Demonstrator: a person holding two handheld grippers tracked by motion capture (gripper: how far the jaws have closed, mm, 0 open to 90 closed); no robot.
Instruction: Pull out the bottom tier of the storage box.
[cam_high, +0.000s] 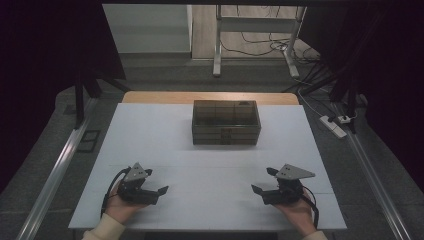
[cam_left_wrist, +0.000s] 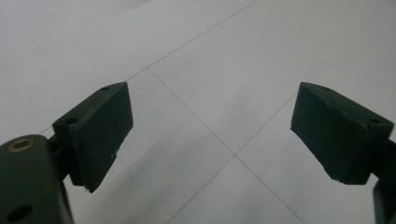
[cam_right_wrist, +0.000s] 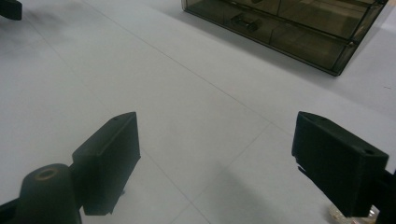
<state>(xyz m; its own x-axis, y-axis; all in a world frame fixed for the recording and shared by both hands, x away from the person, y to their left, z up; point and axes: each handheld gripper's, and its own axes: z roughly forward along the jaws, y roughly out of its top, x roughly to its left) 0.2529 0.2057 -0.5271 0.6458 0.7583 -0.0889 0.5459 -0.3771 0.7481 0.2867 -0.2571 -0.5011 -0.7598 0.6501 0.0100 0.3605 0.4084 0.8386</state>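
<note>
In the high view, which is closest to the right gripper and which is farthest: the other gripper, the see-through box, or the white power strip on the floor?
From the right gripper:
1. Smoky see-through box, up the table near the far middle.
2. Left gripper, across the table's near edge.
3. White power strip, off the table on the floor at the right.
The box and the left gripper are nearly tied.

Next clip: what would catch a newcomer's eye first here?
First, the dark see-through drawer box, alone at the far middle of the white table. Then the two hand-held grippers at the near edge, the left gripper and the right gripper, jaws wide open, pointing inward at each other and holding nothing.
</note>
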